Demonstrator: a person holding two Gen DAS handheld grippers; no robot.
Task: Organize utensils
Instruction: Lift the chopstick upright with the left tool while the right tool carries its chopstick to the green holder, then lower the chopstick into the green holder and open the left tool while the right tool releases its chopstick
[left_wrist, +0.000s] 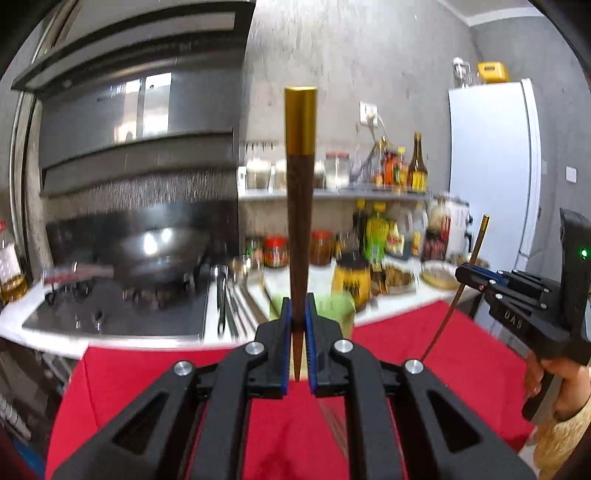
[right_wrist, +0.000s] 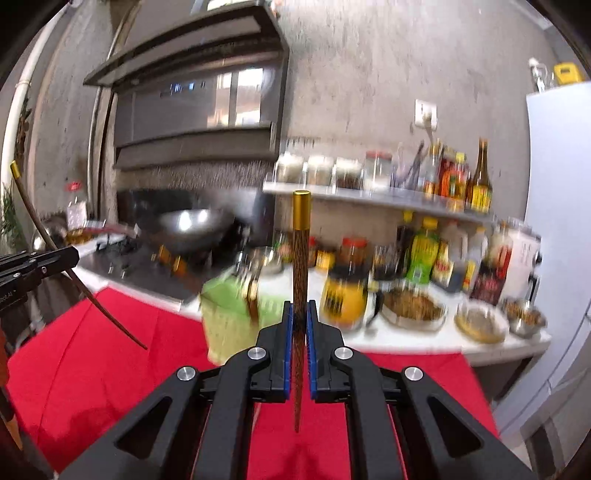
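One chopstick (left_wrist: 300, 206) was held clamped upright in the left tongs (left_wrist: 297, 321) and another chopstick (right_wrist: 300, 291) in the right tongs (right_wrist: 300, 325), gold caps uppermost, above the red-covered bench (right_wrist: 110, 354), the green holder (right_wrist: 231, 317) lying just beyond, nearer the right.

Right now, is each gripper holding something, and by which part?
Yes. The left gripper clamps a dark wooden chopstick with a gold cap near its pointed end. The right gripper clamps a second gold-capped wooden chopstick, also low, toward its tip.
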